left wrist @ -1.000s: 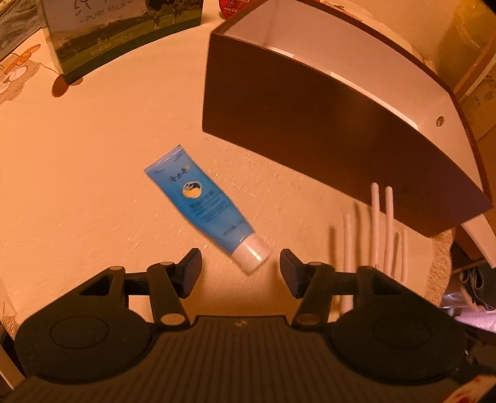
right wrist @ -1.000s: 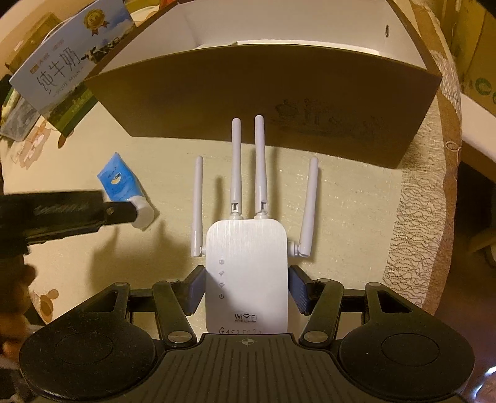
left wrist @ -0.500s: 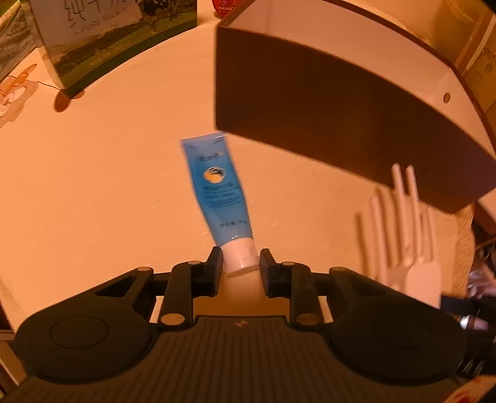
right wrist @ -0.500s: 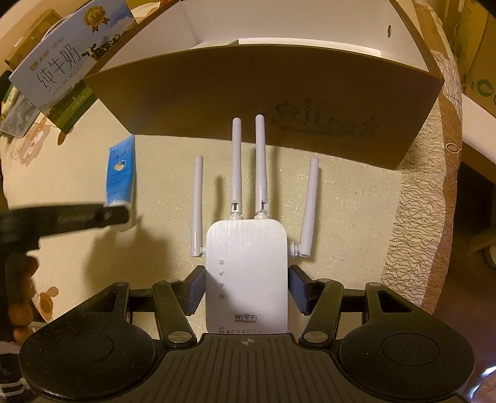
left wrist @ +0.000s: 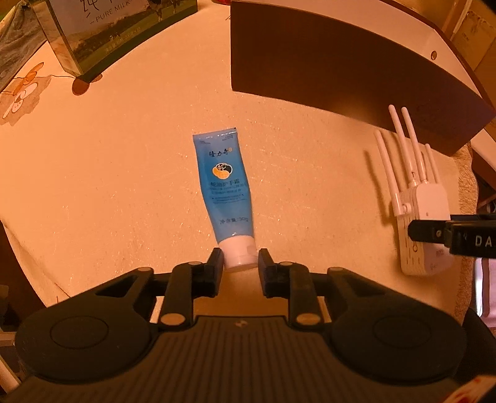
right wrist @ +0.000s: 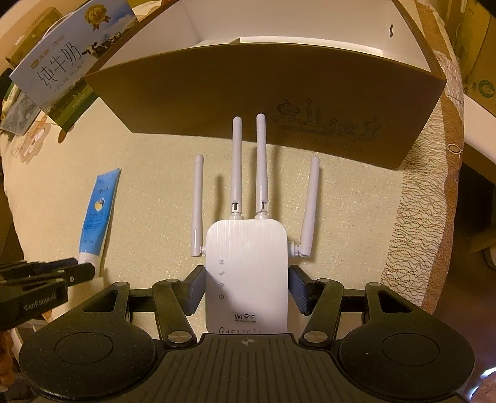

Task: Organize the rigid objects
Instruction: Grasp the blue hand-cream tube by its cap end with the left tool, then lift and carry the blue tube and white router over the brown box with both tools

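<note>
A blue tube [left wrist: 223, 186] with a white cap lies on the cream tablecloth. My left gripper [left wrist: 240, 263] is shut on the cap, the tube pointing away from it. The right wrist view shows the same tube [right wrist: 96, 214] at the left, with the left gripper [right wrist: 82, 269] at its cap end. A white WiFi repeater [right wrist: 246, 263] with several antennas lies flat, and my right gripper [right wrist: 248, 288] is shut on its body, pads against both sides. From the left wrist view the repeater [left wrist: 424, 217] sits at the right, partly behind one right fingertip [left wrist: 431, 232].
An open brown box [right wrist: 248, 93] with a white inside stands just beyond the antennas, also visible as the brown box [left wrist: 341, 71] at upper right. A milk carton [left wrist: 117, 28] stands at the back left. The table's edge [right wrist: 418, 217] drops off at the right.
My left gripper went from open beside the tube to shut on its cap. The tube swung round to point straight away. The right gripper and repeater have not moved.
</note>
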Demonstrator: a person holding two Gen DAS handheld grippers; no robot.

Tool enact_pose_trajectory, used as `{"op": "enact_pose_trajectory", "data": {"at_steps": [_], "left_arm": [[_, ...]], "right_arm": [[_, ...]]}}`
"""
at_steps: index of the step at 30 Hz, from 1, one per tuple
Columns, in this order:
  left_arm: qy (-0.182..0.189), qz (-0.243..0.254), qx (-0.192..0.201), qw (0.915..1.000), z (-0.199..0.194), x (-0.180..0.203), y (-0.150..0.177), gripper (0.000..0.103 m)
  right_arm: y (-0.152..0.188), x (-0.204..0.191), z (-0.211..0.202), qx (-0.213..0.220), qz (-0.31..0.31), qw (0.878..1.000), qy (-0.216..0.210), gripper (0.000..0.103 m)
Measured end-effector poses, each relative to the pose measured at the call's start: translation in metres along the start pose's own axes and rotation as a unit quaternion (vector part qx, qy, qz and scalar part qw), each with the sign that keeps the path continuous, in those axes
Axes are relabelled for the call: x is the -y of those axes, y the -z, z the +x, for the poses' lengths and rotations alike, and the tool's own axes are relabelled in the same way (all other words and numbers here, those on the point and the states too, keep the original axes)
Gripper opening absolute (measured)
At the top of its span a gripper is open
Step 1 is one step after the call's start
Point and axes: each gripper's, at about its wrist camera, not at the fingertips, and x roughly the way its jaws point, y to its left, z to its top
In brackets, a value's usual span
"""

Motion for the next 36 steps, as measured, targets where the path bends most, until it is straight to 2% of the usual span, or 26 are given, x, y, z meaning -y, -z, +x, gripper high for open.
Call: {"op": "enact_pose_trajectory", "data": {"at_steps": [2, 4, 10, 13, 26, 36], "left_arm": [[-0.001, 0.002, 0.005, 1.0000, 0.001, 0.002, -0.005, 0.036], [-0.007, 0.008, 0.005, 0.9999, 0.006, 0.003, -0.013, 0.039], [-0.033, 0.023, -0.004, 0.9992, 0.028, 0.006, -0.033, 0.038], [-0.040, 0.027, -0.009, 0.9988, 0.033, 0.006, -0.034, 0.033], [-0.009, 0.053, -0.019, 0.9984, 0.016, 0.030, 0.010, 0.031], [-0.016, 0.056, -0.034, 0.9977, 0.027, 0.035, -0.002, 0.033]], "right_arm": [[0.000, 0.000, 0.000, -0.001, 0.001, 1.000, 0.000, 0.054], [-0.001, -0.001, 0.000, -0.002, 0.000, 1.000, 0.001, 0.054], [-0.002, -0.001, 0.001, -0.004, -0.002, 1.000, 0.001, 0.054], [-0.002, -0.001, 0.002, -0.005, -0.003, 1.000, 0.002, 0.054], [-0.002, -0.002, 0.002, -0.006, -0.009, 1.000, 0.002, 0.054], [-0.003, -0.007, 0.005, -0.004, -0.035, 0.999, 0.011, 0.054]]}}
